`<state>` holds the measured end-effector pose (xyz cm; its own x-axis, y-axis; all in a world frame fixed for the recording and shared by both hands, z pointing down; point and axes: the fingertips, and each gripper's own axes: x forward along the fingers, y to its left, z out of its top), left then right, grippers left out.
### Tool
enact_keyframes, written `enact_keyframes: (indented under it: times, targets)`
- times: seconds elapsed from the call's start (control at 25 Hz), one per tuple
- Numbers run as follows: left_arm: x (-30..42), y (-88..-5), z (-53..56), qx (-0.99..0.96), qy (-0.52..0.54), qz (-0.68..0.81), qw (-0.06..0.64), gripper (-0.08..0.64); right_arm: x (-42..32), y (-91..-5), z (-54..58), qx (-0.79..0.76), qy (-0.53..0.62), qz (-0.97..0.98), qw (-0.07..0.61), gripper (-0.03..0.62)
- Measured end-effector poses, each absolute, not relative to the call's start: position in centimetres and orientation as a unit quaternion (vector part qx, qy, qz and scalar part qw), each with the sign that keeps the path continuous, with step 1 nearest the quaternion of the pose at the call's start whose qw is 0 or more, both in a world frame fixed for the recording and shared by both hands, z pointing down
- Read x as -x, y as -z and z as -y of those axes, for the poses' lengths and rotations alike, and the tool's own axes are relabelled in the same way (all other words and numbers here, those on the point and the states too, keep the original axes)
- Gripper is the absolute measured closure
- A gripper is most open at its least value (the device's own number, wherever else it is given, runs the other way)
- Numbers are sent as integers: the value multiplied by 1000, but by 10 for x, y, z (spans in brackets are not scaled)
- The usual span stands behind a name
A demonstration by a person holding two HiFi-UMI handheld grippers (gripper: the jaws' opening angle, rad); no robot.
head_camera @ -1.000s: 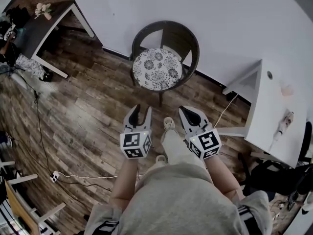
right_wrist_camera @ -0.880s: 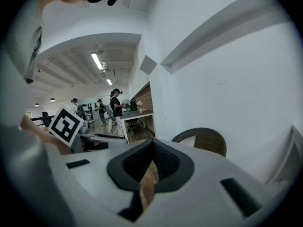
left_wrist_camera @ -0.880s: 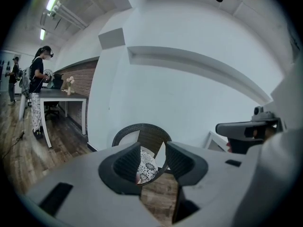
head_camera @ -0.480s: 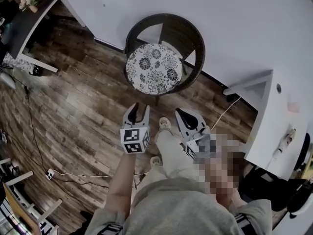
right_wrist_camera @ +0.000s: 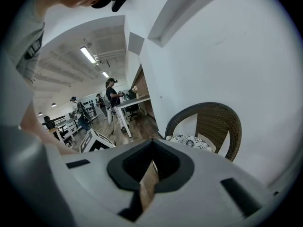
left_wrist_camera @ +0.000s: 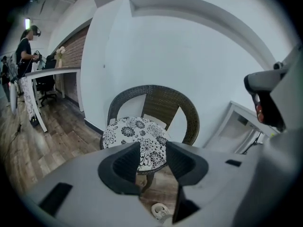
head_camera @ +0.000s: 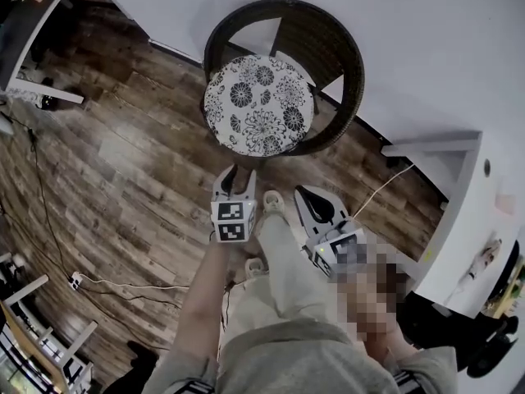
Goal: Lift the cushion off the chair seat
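A round white cushion with a black flower print (head_camera: 258, 105) lies on the seat of a dark wicker chair (head_camera: 332, 52) that stands against the white wall. My left gripper (head_camera: 238, 174) hangs over the wooden floor just short of the seat's front edge, open, with nothing between its jaws. In the left gripper view the cushion (left_wrist_camera: 137, 135) shows through the gap of the left gripper (left_wrist_camera: 152, 150). My right gripper (head_camera: 303, 194) is a little farther back to the right, jaws together and empty. The right gripper view has the right gripper (right_wrist_camera: 151, 163) low, with the chair (right_wrist_camera: 215, 122) and cushion (right_wrist_camera: 191, 142) off to its right.
A white desk (head_camera: 467, 212) stands to the right of the chair with a cable (head_camera: 385, 183) hanging by it. Another table (head_camera: 33, 23) is at the far left. A cord (head_camera: 107, 284) lies on the floor. My shoe (head_camera: 272, 202) is between the grippers. People (right_wrist_camera: 113, 98) stand far back.
Both grippers have come down and forward toward the chair, which now fills more of the head view. The left gripper's tips are now close to the seat's front edge.
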<state>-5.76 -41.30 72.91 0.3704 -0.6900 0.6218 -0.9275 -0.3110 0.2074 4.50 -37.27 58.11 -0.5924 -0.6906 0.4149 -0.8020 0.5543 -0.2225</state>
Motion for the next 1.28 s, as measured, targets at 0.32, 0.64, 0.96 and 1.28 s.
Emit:
enact_keyframes:
  times: [0.32,0.64,0.96,1.28]
  targets:
    - [54,-819,434,-761,-267,516,289,397,-46,-631,391,-414,-228,868,152,592]
    - [48,-888,448,-735,-299,516,323,376,-55,-674,393,-410,-261,859,161,592]
    - [53,-935,456,-709,-319,526,344,348,-56,-706,391,-406,-288,851,168,592]
    - [50,-957,463,-712,-352,519,316,349,-53,-724,396,-403,-300,848,168,592]
